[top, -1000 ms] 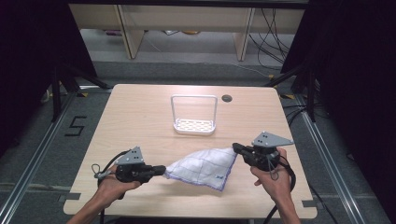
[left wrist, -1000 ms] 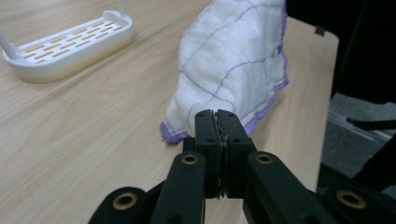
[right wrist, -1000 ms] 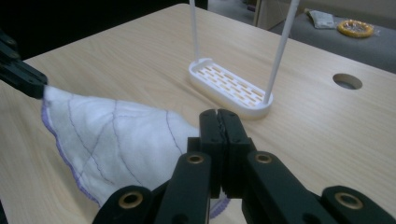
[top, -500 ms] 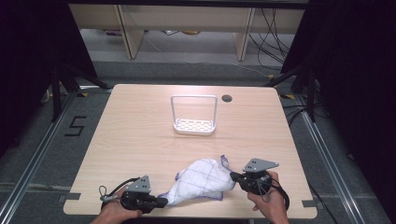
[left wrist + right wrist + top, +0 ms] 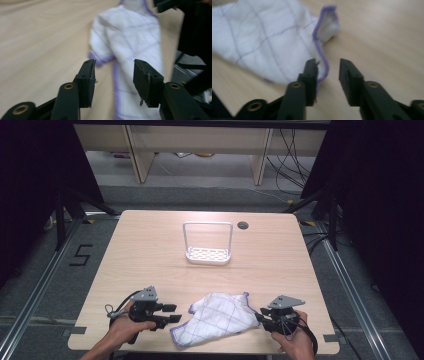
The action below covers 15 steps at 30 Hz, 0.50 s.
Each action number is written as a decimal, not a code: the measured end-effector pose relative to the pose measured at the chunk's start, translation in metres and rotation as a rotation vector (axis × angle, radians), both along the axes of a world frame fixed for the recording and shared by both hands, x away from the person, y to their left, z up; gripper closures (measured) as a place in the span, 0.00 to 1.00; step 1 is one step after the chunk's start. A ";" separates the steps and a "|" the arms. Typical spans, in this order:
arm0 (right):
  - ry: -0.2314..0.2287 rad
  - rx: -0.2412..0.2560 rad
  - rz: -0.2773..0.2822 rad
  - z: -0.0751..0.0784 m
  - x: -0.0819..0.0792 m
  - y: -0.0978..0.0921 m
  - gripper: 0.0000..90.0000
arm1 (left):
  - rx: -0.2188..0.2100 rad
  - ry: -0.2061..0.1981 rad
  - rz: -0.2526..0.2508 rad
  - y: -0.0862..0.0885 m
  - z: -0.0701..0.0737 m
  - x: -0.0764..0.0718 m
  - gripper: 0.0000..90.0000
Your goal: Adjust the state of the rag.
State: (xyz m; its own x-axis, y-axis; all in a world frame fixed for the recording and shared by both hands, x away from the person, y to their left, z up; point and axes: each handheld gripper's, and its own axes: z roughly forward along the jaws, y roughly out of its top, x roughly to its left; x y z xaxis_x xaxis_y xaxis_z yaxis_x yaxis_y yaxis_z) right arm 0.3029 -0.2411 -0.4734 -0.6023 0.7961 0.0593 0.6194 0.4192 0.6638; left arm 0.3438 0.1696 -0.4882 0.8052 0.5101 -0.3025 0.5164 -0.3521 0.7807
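We have the table (image 5: 150,245) mostly bare, with the white purple-edged cloth (image 5: 217,317) lying rumpled close to its near edge, between our two grippers. A white wire rack (image 5: 208,244) stands toward the far edge, well apart from the work. The left gripper (image 5: 172,313) sits just beside the cloth's left side, jaws spread and holding nothing; the right gripper (image 5: 258,317) sits at the cloth's right side, jaws likewise parted around the purple hem (not yet pinching it). We judge the step is laying out or folding the cloth; next each gripper must close on a corner. Room lies farward; the near edge is tight.
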 end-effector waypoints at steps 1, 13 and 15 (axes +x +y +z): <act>-0.052 -0.002 -0.014 0.004 0.002 -0.002 0.68 | -0.005 0.000 0.005 -0.002 -0.001 0.006 0.56; -0.104 0.060 -0.055 0.032 0.039 0.016 0.48 | 0.123 0.029 0.006 -0.045 -0.018 0.038 0.55; -0.097 0.053 -0.047 0.028 0.046 0.021 0.47 | 0.144 0.023 -0.008 -0.051 -0.019 0.038 0.57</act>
